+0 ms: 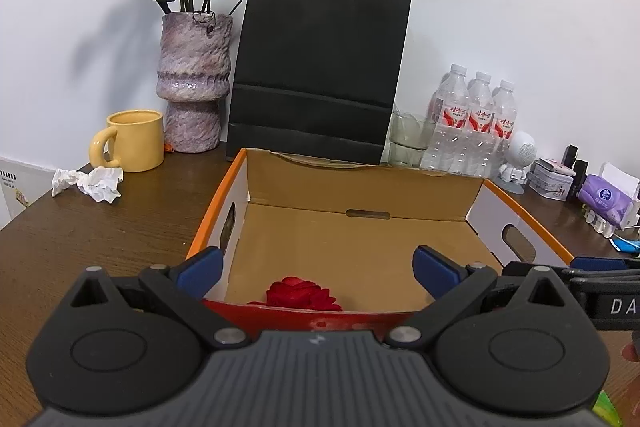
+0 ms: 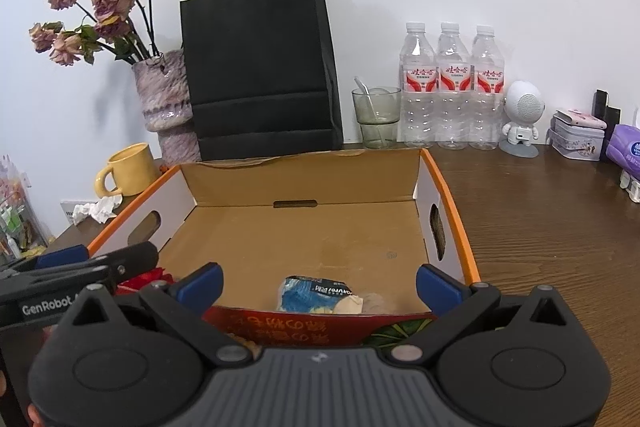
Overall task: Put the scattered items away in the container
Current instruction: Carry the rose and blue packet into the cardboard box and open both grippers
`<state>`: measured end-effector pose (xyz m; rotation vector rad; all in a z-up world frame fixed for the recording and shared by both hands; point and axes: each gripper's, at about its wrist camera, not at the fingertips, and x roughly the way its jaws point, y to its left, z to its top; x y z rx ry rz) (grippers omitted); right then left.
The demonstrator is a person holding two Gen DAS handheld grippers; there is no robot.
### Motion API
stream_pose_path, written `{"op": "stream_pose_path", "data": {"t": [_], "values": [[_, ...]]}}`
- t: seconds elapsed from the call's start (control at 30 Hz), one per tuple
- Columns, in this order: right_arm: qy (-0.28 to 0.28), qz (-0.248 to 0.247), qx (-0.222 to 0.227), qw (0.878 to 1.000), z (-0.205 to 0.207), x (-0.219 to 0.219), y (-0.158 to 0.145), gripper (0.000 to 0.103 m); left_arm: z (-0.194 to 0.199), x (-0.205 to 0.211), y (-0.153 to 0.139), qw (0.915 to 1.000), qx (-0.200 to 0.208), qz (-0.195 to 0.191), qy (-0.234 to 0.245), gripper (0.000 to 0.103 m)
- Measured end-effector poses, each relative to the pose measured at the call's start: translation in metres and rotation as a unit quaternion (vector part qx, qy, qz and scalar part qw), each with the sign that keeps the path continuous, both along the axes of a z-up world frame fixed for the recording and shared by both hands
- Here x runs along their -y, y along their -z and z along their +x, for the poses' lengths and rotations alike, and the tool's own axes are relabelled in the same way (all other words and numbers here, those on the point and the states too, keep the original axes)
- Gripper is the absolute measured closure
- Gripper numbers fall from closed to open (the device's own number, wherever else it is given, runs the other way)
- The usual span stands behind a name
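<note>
An open cardboard box point(image 1: 360, 187) with orange rims stands on the brown table; the right wrist view shows the same box point(image 2: 304, 183). A red flower-like item point(image 1: 302, 294) lies on its floor by the near wall. A blue-and-white snack packet point(image 2: 320, 295) lies there too, further right. My left gripper point(image 1: 318, 271) hangs open above the near wall, nothing between its blue pads. My right gripper point(image 2: 319, 285) is open over the packet and does not touch it. The left gripper's black arm point(image 2: 80, 271) shows at the left of the right wrist view.
Behind the box stand a black paper bag point(image 1: 320, 67), a purple vase point(image 1: 194, 83) of dried roses, a yellow mug point(image 1: 136, 141), a glass point(image 2: 376, 117) and three water bottles point(image 2: 452, 87). Crumpled tissue point(image 1: 90, 183) lies left. A white figurine point(image 2: 520, 119), a tin point(image 2: 578, 135) and a purple pack point(image 1: 606, 201) sit right.
</note>
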<state>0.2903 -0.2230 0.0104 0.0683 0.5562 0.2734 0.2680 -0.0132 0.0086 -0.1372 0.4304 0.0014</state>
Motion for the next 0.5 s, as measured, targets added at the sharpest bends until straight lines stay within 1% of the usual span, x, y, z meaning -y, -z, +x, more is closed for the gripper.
{"op": "stream_pose_path", "data": {"t": [0.3,0.5], "values": [[-0.001,-0.001,0.004,1.0,-0.004,0.0,-0.003,0.0,-0.004,0.002,-0.005,1.0,0.006,0.0,0.0,0.0],[-0.004,0.002,0.022,1.0,-0.023,0.001,-0.014,0.0,-0.021,0.006,-0.018,0.9997,0.023,0.001,0.006,0.0]]}}
